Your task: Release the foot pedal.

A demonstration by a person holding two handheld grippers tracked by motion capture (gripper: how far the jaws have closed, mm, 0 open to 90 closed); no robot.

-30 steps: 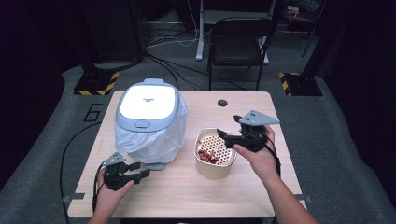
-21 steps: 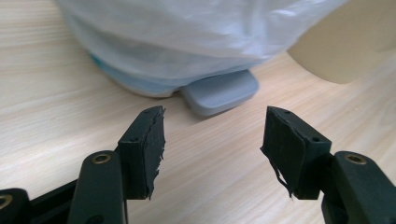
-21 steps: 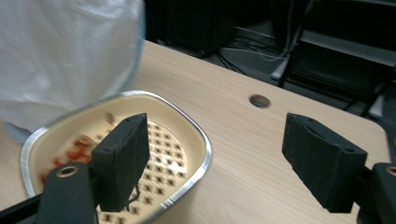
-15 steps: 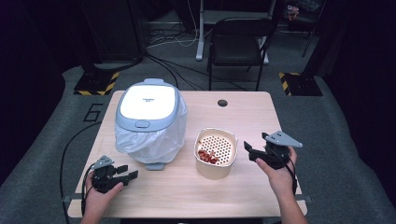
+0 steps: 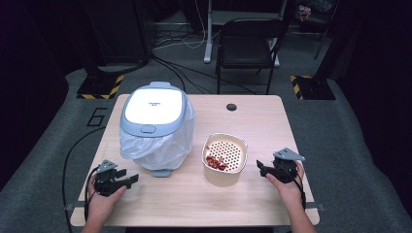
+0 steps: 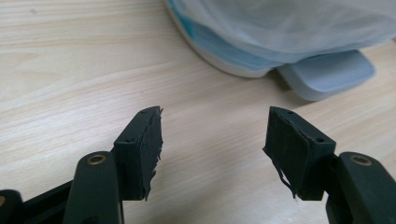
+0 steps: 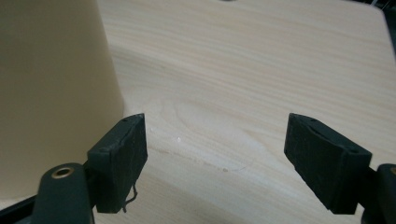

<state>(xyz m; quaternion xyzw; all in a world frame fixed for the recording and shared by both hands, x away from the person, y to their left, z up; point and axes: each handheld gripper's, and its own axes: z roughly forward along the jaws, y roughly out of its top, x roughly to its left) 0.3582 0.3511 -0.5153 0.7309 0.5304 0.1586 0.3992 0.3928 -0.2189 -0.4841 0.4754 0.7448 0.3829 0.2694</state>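
Lowering right claw [image 5: 262, 168] (empty) beside bucket [image 5: 224, 159].

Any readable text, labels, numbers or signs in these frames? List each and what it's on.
"6": large numeral marked on the grey floor, left of the table.
Small dark print on the white lid of the bin: too small and blurred to read.
Yellow-and-black hazard stripes on the floor stand bases: a marking only, no words.
Nothing readable on the perforated tub, nor in the two gripper views.

The small red pieces [image 5: 216, 162] in the cream perforated round basket [image 5: 224, 154] (heaped together) are too small to identify.
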